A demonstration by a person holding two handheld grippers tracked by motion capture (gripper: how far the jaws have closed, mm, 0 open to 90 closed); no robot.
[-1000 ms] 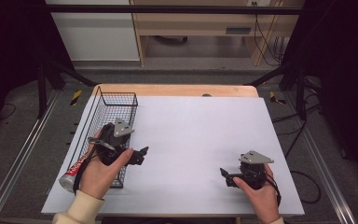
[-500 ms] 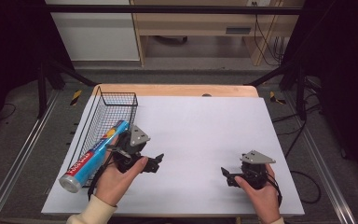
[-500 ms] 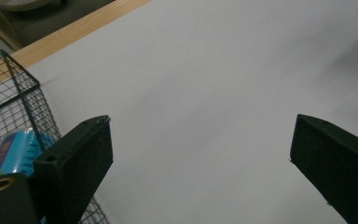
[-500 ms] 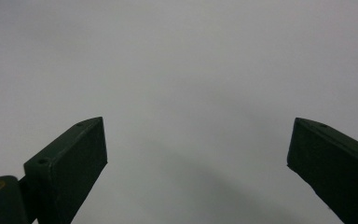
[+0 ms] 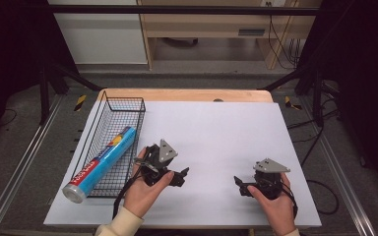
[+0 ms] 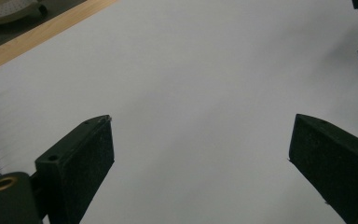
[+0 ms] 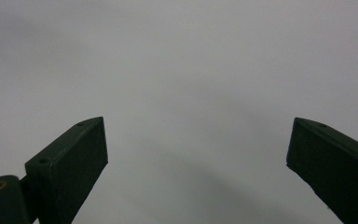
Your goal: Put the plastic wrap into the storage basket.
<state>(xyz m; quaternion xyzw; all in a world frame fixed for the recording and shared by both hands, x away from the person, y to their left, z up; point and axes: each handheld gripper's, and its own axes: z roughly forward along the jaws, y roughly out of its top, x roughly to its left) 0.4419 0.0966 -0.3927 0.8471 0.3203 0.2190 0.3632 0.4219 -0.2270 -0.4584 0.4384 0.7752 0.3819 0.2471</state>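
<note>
Now | blue roll box [image 5: 101, 163] lies slanted in wire basket [image 5: 128, 105], one end over its near rim | likely light, stiff, slick: grip mid-length | left gripper [image 5: 179, 176] spread, empty | right gripper [image 5: 240, 186] spread, empty

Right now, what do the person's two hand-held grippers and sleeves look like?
Both are black. The left hand-held gripper and the right hand-held gripper each carry a grey three-cornered plate on top and trail a black cable. Seen from their own cameras, the jaws are flat black rectangular pads with small holes, and a brass-coloured ring sits at the lower left. The left arm wears a cream sleeve with a ribbed cuff.
</note>
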